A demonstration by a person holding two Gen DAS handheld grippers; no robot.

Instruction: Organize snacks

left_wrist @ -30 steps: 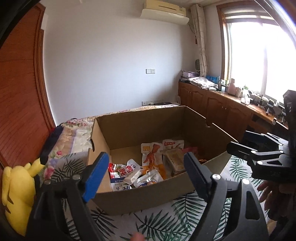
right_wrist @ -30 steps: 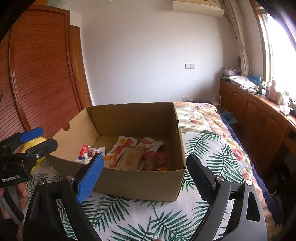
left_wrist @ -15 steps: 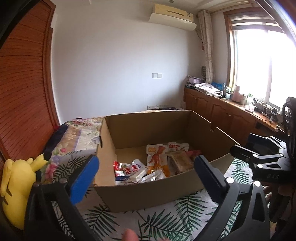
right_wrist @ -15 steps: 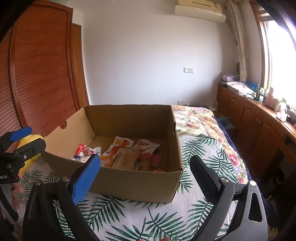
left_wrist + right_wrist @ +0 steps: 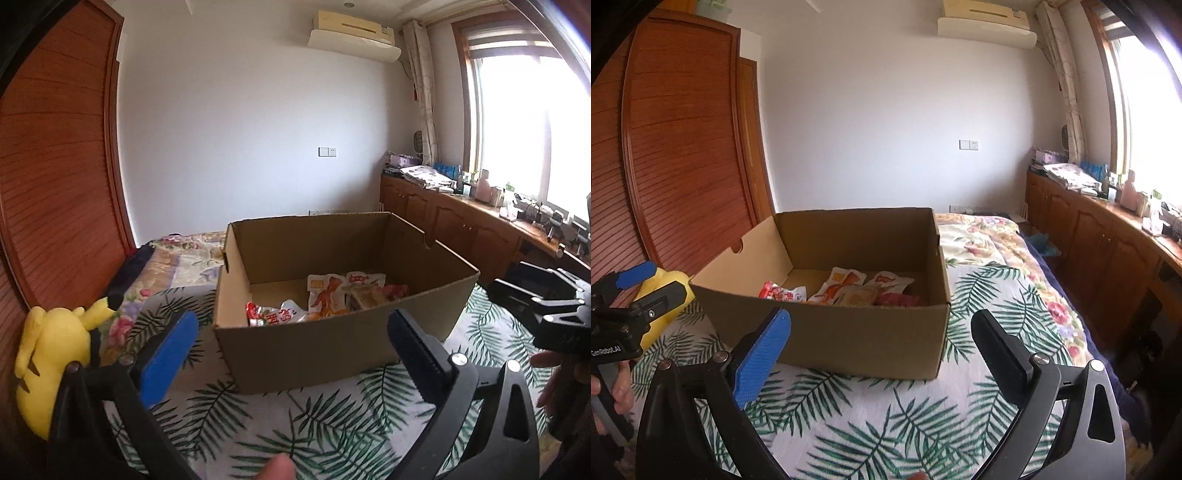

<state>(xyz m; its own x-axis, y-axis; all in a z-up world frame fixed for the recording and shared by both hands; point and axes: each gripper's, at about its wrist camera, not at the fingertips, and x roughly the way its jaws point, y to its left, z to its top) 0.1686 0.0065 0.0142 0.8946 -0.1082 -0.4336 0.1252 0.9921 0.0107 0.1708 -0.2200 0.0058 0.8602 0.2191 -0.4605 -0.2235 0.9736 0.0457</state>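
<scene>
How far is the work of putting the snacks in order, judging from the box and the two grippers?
Several snack packets already lie inside the cardboard box on the leaf-print bedspread. Nothing is in hand: the left gripper and the right gripper are both open and empty, in front of the box. No loose snacks show outside it, so little seems left; whether the packets need sorting I cannot tell.

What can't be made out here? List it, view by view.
- Left wrist: the near floor of the box and the lower halves of the snacks, hidden by its front wall.
- Right wrist: the same, behind the box's front wall; packet print too small to read.
- Right wrist: plush, mostly behind the left gripper.
</scene>
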